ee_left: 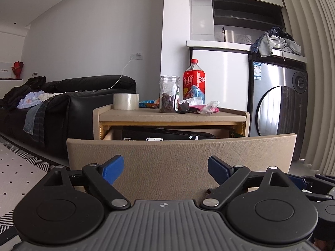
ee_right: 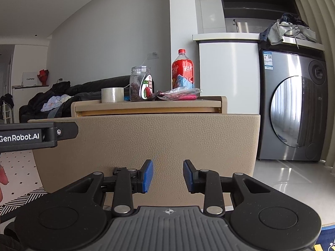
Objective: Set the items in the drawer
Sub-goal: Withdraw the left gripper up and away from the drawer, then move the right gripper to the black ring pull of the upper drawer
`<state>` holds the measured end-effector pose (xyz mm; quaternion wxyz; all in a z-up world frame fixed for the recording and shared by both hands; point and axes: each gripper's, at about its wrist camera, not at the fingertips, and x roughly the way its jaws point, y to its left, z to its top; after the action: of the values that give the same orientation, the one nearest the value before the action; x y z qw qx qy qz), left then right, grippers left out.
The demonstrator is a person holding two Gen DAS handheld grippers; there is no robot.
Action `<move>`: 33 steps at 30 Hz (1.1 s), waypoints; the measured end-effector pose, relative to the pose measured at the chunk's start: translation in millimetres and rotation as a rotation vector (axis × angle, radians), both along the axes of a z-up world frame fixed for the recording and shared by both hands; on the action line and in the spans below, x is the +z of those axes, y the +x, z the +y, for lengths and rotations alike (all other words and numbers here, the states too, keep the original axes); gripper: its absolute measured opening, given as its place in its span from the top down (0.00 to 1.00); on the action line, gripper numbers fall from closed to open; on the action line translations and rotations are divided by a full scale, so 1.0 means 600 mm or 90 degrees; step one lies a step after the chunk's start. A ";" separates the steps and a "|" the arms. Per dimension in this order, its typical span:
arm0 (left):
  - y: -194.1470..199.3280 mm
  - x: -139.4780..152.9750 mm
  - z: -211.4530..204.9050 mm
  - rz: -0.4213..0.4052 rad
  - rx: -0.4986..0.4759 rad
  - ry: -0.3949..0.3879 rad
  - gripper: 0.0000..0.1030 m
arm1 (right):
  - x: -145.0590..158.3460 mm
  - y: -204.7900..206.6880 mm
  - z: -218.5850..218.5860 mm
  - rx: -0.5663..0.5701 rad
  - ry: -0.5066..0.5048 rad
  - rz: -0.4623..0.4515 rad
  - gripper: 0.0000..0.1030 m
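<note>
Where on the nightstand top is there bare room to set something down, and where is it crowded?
Free: the front strip of the nightstand top, between the tape roll and the front edge, running right in front of the jar. Crowded: the back right, where jar, red bottle and plastic wrappers bunch together. The open drawer already holds dark boxes.

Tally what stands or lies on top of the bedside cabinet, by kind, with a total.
Tape roll: 1
Clear jar: 1
Red-label bottle: 1
Plastic wrappers or packets: at least 2, exact number unclear
Dark small object: 1, kind unclear
Total: at least 6
</note>
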<state>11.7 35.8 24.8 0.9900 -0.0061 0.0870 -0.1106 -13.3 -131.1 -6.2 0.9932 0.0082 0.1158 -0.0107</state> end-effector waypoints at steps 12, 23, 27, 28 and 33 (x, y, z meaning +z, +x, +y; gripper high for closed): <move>-0.019 -0.038 0.001 0.021 0.015 0.011 0.12 | -0.013 0.008 0.014 0.008 -0.008 0.016 0.66; -0.034 -0.065 0.014 0.037 0.036 0.015 0.11 | -0.021 0.011 0.031 0.013 -0.024 0.018 0.66; -0.038 -0.067 0.018 0.031 0.041 0.028 0.11 | -0.023 0.012 0.037 0.014 -0.030 0.017 0.66; -0.039 -0.067 0.019 0.028 0.044 0.029 0.11 | -0.023 0.012 0.039 0.015 -0.032 0.017 0.66; -0.044 -0.064 0.028 0.021 0.050 0.023 0.10 | -0.024 0.014 0.041 0.017 -0.026 0.021 0.66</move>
<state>-14.6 52.5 -13.8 0.9920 0.0065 0.1049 -0.0701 -4.7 -106.8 -20.5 0.9911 -0.0136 0.1321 -0.0002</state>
